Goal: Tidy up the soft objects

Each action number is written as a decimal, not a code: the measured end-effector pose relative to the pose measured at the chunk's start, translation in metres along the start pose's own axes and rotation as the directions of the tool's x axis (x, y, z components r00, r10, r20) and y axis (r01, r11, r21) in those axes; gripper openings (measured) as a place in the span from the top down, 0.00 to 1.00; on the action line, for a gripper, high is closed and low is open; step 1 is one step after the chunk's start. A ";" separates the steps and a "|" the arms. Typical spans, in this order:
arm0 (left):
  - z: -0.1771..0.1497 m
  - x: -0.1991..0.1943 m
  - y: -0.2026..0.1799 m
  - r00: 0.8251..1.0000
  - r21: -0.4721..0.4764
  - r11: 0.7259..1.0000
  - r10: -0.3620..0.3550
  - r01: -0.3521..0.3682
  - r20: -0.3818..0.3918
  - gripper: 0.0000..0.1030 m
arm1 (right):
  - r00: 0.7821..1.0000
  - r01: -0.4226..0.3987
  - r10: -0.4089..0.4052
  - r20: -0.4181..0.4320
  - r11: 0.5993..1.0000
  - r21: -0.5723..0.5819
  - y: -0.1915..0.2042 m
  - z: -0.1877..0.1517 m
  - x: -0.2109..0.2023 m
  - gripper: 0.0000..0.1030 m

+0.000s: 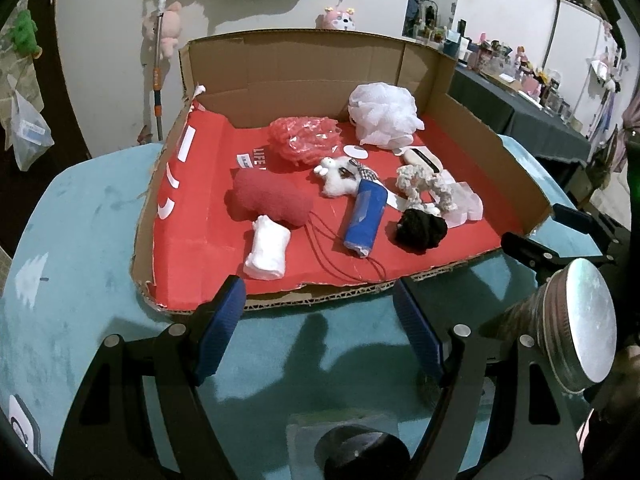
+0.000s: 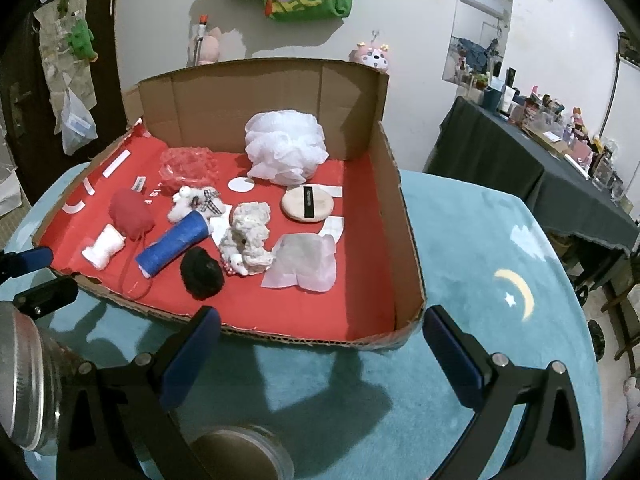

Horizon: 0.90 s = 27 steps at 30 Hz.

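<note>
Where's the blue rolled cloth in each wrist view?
Left wrist: blue rolled cloth lies centre-right on the red tray floor, just left of the black fuzzy ball.
Right wrist: blue rolled cloth lies left of centre, up-left of the black ball.
Shared landmark: white mesh bath pouf at the back wall.

Tray [image 2: 394,216] front edge low (easy entry); back, right walls block.
</note>
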<state>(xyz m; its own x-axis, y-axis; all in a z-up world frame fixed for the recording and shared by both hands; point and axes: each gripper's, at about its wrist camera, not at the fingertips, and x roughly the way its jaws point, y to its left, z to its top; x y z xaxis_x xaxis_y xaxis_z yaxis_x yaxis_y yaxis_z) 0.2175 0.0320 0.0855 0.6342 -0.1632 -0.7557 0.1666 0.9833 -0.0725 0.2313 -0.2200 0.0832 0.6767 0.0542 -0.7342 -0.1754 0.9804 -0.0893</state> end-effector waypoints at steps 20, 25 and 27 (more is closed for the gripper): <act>-0.009 0.004 -0.002 1.000 -0.001 1.000 0.019 -0.019 -0.014 0.27 | 1.000 0.010 -0.010 -0.014 1.000 0.006 0.000 -0.004 0.005 0.00; -0.009 0.004 -0.002 1.000 0.000 1.000 0.020 -0.020 -0.013 0.27 | 1.000 0.009 -0.009 -0.015 1.000 0.006 0.000 -0.003 0.005 0.00; -0.009 0.004 -0.002 1.000 0.001 1.000 0.019 -0.019 -0.013 0.27 | 1.000 0.010 -0.010 -0.013 1.000 0.006 0.000 -0.004 0.005 0.00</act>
<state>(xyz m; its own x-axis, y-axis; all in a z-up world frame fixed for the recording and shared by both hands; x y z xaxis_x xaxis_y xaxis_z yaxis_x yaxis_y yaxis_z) 0.2126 0.0302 0.0769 0.6278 -0.1431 -0.7651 0.1547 0.9863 -0.0576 0.2319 -0.2208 0.0775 0.6687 0.0423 -0.7423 -0.1645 0.9821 -0.0922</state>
